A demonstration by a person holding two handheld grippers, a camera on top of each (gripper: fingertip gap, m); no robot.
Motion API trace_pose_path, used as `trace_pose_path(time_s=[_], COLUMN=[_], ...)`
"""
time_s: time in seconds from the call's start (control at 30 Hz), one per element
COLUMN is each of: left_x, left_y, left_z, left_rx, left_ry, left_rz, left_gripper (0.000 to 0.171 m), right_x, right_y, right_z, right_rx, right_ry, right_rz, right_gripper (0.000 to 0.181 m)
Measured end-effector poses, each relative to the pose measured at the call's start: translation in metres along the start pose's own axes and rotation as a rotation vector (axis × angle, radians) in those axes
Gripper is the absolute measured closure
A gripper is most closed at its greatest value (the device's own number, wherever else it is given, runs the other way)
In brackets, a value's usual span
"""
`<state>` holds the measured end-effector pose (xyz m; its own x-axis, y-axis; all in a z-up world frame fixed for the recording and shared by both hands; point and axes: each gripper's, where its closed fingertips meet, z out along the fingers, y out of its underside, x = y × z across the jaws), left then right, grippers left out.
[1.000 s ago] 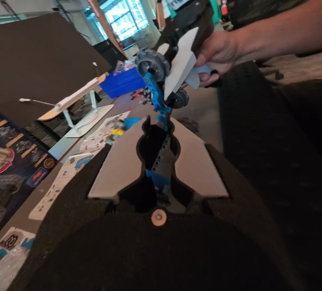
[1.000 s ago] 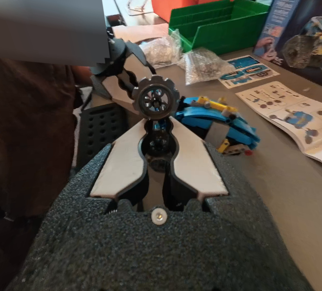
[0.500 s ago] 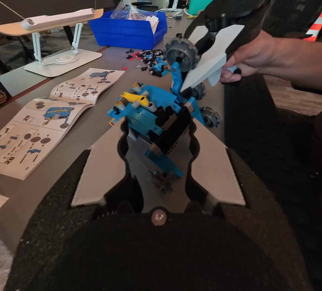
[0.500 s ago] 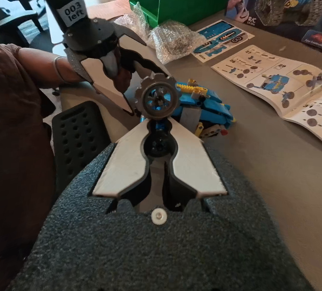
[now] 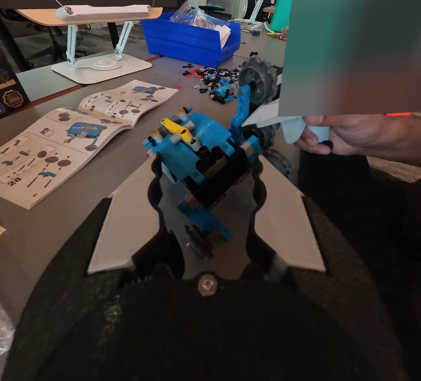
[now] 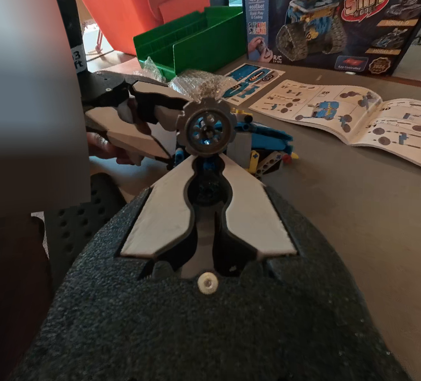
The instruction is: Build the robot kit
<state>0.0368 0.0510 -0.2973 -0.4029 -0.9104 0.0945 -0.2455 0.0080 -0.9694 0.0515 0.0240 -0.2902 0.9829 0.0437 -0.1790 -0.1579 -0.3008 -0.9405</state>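
Note:
A blue brick vehicle model (image 5: 196, 151) with yellow and black parts lies on the grey table (image 5: 68, 221). My left gripper (image 5: 207, 160) is open, with its jaws on either side of the model's near end. My right gripper (image 6: 208, 160) is shut on a blue beam (image 5: 242, 105) that rises from the model's side and carries a grey toothed wheel (image 6: 207, 130). The wheel also shows in the left wrist view (image 5: 258, 84). Lower wheels sit behind the beam. The left gripper shows in the right wrist view (image 6: 168, 142), left of the model.
An open instruction booklet (image 5: 79, 133) lies left of the model. A blue bin (image 5: 189, 44), a pile of small parts (image 5: 216, 80) and a white stand (image 5: 100, 64) sit beyond. The right wrist view shows a green bin (image 6: 193, 44), toy box (image 6: 330, 16), sticker sheet (image 6: 250, 82) and plastic bags (image 6: 198, 82). Tip to tip, the grippers are about 4 cm apart.
My left gripper was shut on the model held up in the air. It has opened, and the model now lies on the table between its jaws. My right gripper stays shut on the beam.

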Motion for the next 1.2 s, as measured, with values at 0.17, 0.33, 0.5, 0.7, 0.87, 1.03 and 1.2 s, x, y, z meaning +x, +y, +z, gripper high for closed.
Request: trace_pose_path(time_s=[0.17, 0.33, 0.5, 0.7, 0.87, 1.03, 1.2], left_x=[-0.007, -0.006, -0.005, -0.006, -0.005, -0.006, -0.006], left_y=[0.008, 0.019, 0.023, 0.023, 0.024, 0.024, 0.025], left_z=[-0.002, 0.003, 0.005, 0.004, 0.005, 0.005, 0.005], left_rx=[-0.031, -0.075, -0.087, -0.091, -0.095, -0.097, -0.098], left_ry=[0.013, 0.113, 0.152, 0.162, 0.148, 0.142, 0.141], left_rz=[-0.079, -0.254, -0.296, -0.288, -0.263, -0.261, -0.262], left_gripper=[0.083, 0.085, 0.088, 0.088, 0.089, 0.089, 0.089], right_x=[-0.006, -0.009, -0.009, -0.011, -0.010, -0.009, -0.007], right_y=[-0.003, -0.002, -0.004, -0.004, -0.002, -0.001, 0.000], right_z=[0.006, 0.011, 0.012, 0.013, 0.013, 0.013, 0.014], right_rx=[0.016, -0.019, 0.011, 0.023, 0.023, 0.014, -0.032], right_ry=[-0.022, -0.032, -0.016, -0.027, -0.058, -0.036, -0.047], right_rz=[-0.042, -0.134, -0.217, -0.330, -0.340, -0.367, -0.301], right_gripper=[0.173, 0.173, 0.173, 0.172, 0.172, 0.172, 0.171])
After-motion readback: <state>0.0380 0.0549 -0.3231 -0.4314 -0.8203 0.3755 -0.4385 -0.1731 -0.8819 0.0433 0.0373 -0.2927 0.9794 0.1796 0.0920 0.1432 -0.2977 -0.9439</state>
